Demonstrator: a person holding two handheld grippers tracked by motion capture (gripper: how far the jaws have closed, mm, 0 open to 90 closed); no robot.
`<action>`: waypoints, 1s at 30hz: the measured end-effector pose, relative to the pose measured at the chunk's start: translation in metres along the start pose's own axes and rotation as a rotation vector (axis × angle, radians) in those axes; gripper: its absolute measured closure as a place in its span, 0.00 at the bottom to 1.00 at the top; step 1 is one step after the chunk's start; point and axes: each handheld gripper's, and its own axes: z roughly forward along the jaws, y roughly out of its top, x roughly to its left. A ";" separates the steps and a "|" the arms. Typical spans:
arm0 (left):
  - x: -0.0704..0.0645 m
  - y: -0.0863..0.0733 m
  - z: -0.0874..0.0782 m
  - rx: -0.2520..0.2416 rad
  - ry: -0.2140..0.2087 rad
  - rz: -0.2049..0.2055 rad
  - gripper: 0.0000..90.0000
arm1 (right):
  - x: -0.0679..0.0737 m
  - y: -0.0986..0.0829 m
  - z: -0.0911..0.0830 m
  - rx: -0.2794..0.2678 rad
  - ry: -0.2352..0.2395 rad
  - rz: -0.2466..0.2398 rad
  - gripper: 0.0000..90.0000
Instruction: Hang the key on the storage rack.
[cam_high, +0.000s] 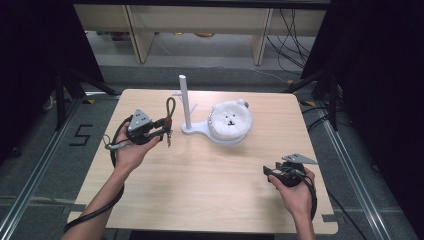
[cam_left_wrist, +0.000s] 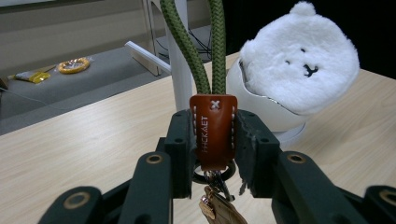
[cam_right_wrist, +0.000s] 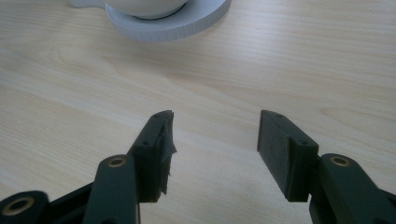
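My left gripper (cam_high: 162, 131) is pinching the keychain by its brown leather tab (cam_left_wrist: 213, 130), jaws pressed in on both sides of it. The green cord loop (cam_high: 170, 108) stands up above the jaws, roughly vertical, with its opening up at the top. A metal ring and small tag (cam_left_wrist: 217, 205) hang under the tab.

The relation that matters: the white stand (cam_high: 185, 102) sits just right of and slightly beyond the loop in the high view. Its post is upright, so the loop's long axis runs about parallel to it. A short peg sticks off the post at mid-height; from here I can't tell exactly which way it points. I judge the next move to be hanging the loop there: lift and carry right, then drop over. The loop and the post are near each other, not touching.

The left hand is clearly nearer. My right gripper (cam_high: 272, 171) is well apart at the near right of the table (cam_high: 210, 190), jaws spread, holding nothing, hovering over bare wood.

The fluffy white bear pouch (cam_high: 230, 119) rests on the stand's round base, right of the post. It could get bumped if I overshoot.
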 end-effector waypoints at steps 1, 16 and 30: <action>0.000 0.000 0.000 0.000 0.000 0.000 0.75 | 0.001 0.000 -0.002 0.018 -0.008 0.003 0.52; 0.006 0.009 0.010 -0.011 0.004 -0.014 0.75 | 0.000 0.000 -0.002 0.013 -0.013 0.000 0.51; 0.011 0.011 0.018 0.000 0.015 -0.039 0.75 | -0.001 0.000 -0.002 0.011 -0.032 -0.011 0.51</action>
